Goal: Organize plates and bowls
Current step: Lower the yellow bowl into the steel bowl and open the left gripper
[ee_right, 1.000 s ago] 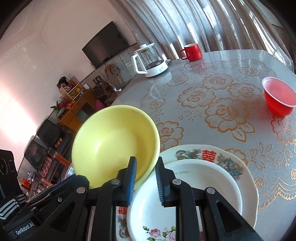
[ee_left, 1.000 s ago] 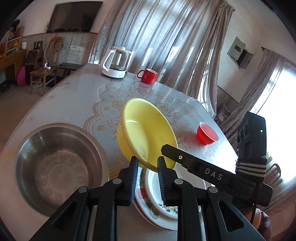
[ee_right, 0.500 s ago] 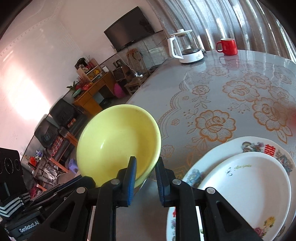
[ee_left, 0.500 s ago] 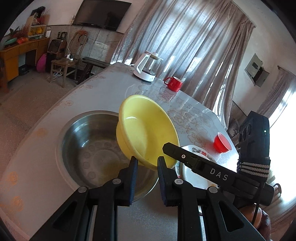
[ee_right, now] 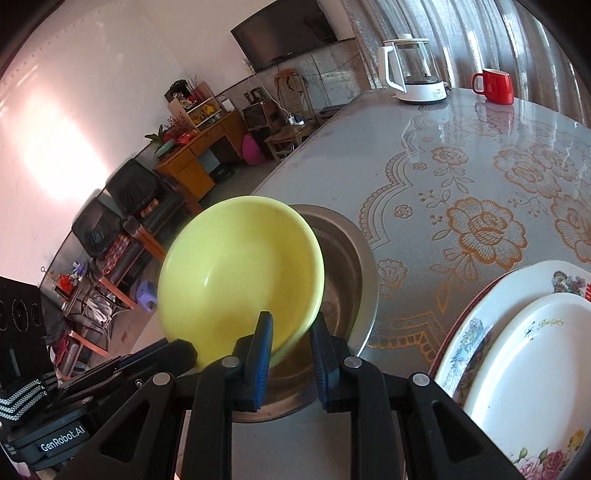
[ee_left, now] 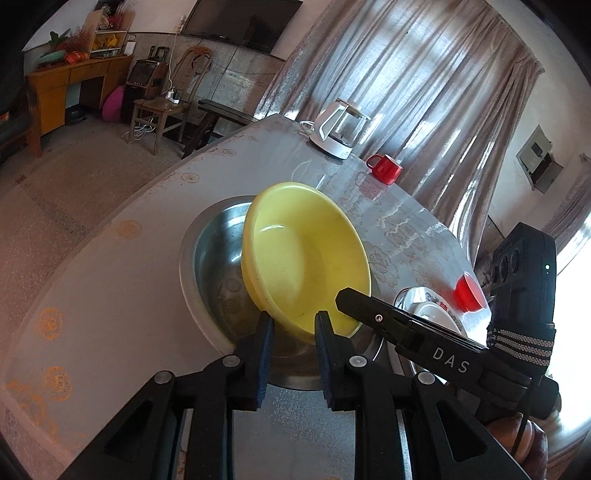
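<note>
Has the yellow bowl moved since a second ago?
Yes. The yellow bowl, gripped by both tongs, has been carried off the stacked plates and now hangs tilted over the steel basin.

light: bright daylight through curtains (ee_left: pixel 417 92), far right
glare: tabletop (ee_right: pixel 491 122) sheen
edges: fisheye-warped, dark corners
focus: sharp

Curtained window (ee_left: pixel 406 85), wall-mounted television (ee_right: pixel 288 33)

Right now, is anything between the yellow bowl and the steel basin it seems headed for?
Nothing visible. The yellow bowl, gripped at its rim by both tools, hangs tilted over the steel basin, whose visible inside looks bare. The plates sit off to the side.
</note>
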The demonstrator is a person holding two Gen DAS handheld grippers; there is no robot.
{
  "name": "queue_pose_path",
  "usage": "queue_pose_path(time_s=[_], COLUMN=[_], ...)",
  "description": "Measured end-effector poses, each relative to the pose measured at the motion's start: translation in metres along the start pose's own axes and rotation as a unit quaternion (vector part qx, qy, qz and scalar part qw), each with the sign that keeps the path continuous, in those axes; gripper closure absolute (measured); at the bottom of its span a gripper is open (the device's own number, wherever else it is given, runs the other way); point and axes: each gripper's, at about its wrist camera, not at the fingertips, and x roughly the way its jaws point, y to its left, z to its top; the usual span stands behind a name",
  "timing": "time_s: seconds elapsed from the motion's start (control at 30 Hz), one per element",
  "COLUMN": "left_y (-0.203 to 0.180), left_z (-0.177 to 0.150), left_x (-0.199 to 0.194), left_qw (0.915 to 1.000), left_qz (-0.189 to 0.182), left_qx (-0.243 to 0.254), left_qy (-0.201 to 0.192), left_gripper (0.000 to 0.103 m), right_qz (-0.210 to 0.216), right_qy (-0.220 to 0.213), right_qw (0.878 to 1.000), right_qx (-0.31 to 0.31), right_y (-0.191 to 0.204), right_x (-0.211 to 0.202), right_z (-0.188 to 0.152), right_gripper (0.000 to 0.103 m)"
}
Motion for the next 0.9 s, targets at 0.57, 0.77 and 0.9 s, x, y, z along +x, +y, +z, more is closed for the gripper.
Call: queue_pose_path(time_s=[0.57, 0.77, 0.9], left_y=[0.006, 0.002, 0.002], left_z=[0.000, 0.001, 0.003], left_x=[0.002, 0.000, -0.004], left_qw=[0.9998, 0.9999, 0.9998], left_qz=[0.003, 0.014, 0.009], left_qx=[-0.017, -0.010, -0.015], left_qy=[0.005, 0.000, -0.006], left_gripper=[0.072, 0.064, 0.053], right_qz=[-0.011, -0.023, -0.040], right_qy=[0.003, 0.004, 0.002], right_qw=[1.000, 0.999, 0.999], right_qx=[-0.011, -0.022, -0.035], right_y=[0.008, 0.013, 0.017], right_x=[0.006, 0.007, 0.008], right_z=[0.000, -0.001, -0.003], right_gripper=[0.083, 0.081, 0.081])
